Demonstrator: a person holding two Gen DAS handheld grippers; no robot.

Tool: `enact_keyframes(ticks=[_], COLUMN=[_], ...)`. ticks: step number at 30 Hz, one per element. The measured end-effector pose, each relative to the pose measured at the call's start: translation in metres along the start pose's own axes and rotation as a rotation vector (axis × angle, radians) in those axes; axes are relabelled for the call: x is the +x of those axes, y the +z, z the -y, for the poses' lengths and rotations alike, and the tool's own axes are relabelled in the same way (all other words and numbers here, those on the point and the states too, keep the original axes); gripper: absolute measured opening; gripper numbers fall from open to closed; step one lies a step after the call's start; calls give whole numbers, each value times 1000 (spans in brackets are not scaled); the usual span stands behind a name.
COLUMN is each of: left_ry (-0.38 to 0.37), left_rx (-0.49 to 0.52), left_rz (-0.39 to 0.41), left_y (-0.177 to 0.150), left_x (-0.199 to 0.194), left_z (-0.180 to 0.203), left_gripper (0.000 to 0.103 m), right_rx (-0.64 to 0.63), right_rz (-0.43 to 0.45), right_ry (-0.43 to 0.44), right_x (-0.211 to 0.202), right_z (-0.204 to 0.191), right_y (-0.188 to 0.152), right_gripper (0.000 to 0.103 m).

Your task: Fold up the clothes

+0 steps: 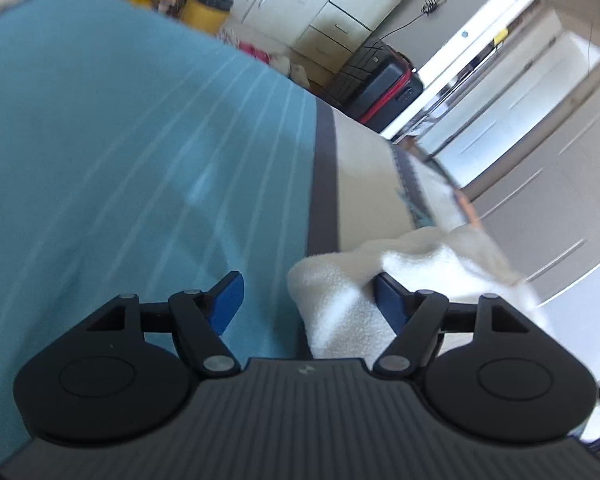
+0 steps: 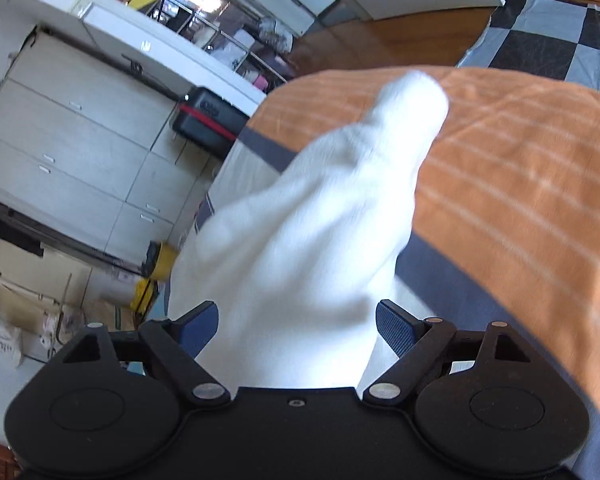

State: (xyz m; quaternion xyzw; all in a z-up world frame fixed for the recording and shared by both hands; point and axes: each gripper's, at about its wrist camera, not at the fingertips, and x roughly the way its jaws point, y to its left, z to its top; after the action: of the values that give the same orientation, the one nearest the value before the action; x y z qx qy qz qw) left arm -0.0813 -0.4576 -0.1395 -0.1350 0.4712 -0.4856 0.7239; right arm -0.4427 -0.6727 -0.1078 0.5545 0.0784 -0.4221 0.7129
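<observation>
Left gripper (image 1: 306,300): black two-finger claw with blue pads, spread wide; the left pad (image 1: 228,304) stands clear over the blue cloth, and the right pad is partly covered by the white garment, with no pinch visible.
Right gripper (image 2: 298,330): same black claw with blue pads, spread wide; the white garment fills the gap between the fingers, and the right pad (image 2: 394,330) looks slightly apart from the fabric. Whether the left pad touches it cannot be told.
White fleecy garment (image 2: 320,216): soft, thick white fabric. In the right wrist view it runs from the claw to a rounded end far over the orange cloth, blurred. In the left wrist view (image 1: 340,296) a bunched part lies near, on the right side of the claw.
Blue striped bedcover (image 1: 120,140): teal cloth with thin pale lines, spread flat on the left.
Orange striped bedcover (image 2: 520,184): orange cloth with pale lines, on the right, under the garment's far end.
Black suitcase with red trim (image 1: 380,84): closed, on the far floor by the pale cabinets (image 2: 80,140); contents hidden.
Yellow bin with black lid (image 1: 206,10): far left, lid on; contents hidden.
</observation>
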Motion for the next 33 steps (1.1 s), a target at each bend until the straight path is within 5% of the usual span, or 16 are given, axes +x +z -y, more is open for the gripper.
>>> enact_keyframes(ticks=[5,11,14,16,17,19,22,28,33], left_ry=[-114,-188,-164,-154,-138,-108,-60,-45,52], left_rx=[-148,-95,-86,14,93,214,313,418,475], left_rz=[-71,-170,-120,-99,-80,-37,3,99,177], left_y=[3,-3,-3,0,1,-1,-5,-2,5], left_x=[10,36,44,49,49,43,31,5,-33], left_z=[-25,-14,-5,12,23,41,57,82,101], left_gripper=[72,74,73,40,37,28,25,25,19], right_rx=[37,166,267,228,190,43,-72,-167,-194], right_rz=[-95,-287,-321,-290,-264,-186,-126,-70,-98], right_ry=[10,92,193,224,231,220,244,319,389], right_x=[2,41,69,81,84,82,67,44,42], right_z=[1,20,34,28,23,6,-10,-33,-43], right_y=[-18,-31,-34,-33,-33,-37,-41,-36,-37], right_gripper=[89,90,93,95,93,70,58,57,56])
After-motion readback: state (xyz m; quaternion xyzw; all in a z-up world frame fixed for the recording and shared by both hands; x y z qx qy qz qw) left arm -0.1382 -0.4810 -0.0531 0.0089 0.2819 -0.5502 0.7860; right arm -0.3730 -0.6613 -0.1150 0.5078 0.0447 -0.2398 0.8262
